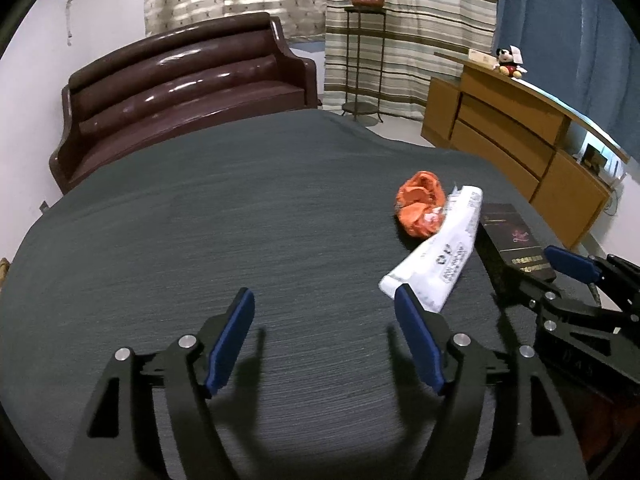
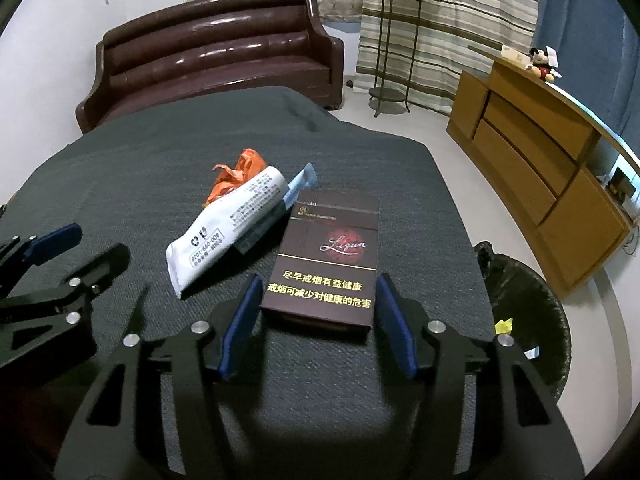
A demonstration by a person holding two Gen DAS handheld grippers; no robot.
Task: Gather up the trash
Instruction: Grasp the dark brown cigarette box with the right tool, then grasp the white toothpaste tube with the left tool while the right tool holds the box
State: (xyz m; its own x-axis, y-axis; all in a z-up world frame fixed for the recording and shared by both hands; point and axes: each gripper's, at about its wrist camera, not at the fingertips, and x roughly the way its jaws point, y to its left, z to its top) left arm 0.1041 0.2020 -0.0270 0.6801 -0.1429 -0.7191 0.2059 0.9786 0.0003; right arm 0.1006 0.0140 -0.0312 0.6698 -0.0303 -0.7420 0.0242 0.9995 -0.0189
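A dark cigarette pack (image 2: 328,260) lies flat on the grey table (image 2: 140,160). My right gripper (image 2: 316,320) is open, its blue pads on either side of the pack's near end, not closed on it. A white wrapper (image 2: 224,232) and a crumpled orange wrapper (image 2: 240,172) lie just left of the pack. In the left wrist view my left gripper (image 1: 324,340) is open and empty over bare cloth, with the white wrapper (image 1: 436,256) just beyond its right finger, the orange wrapper (image 1: 420,204) farther off and the pack (image 1: 508,236) to the right.
A bin lined with a black bag (image 2: 528,312) stands on the floor right of the table, with a yellow scrap inside. A brown sofa (image 2: 216,52) is behind the table, a wooden cabinet (image 2: 540,160) at right, a plant stand (image 2: 392,48) at the back.
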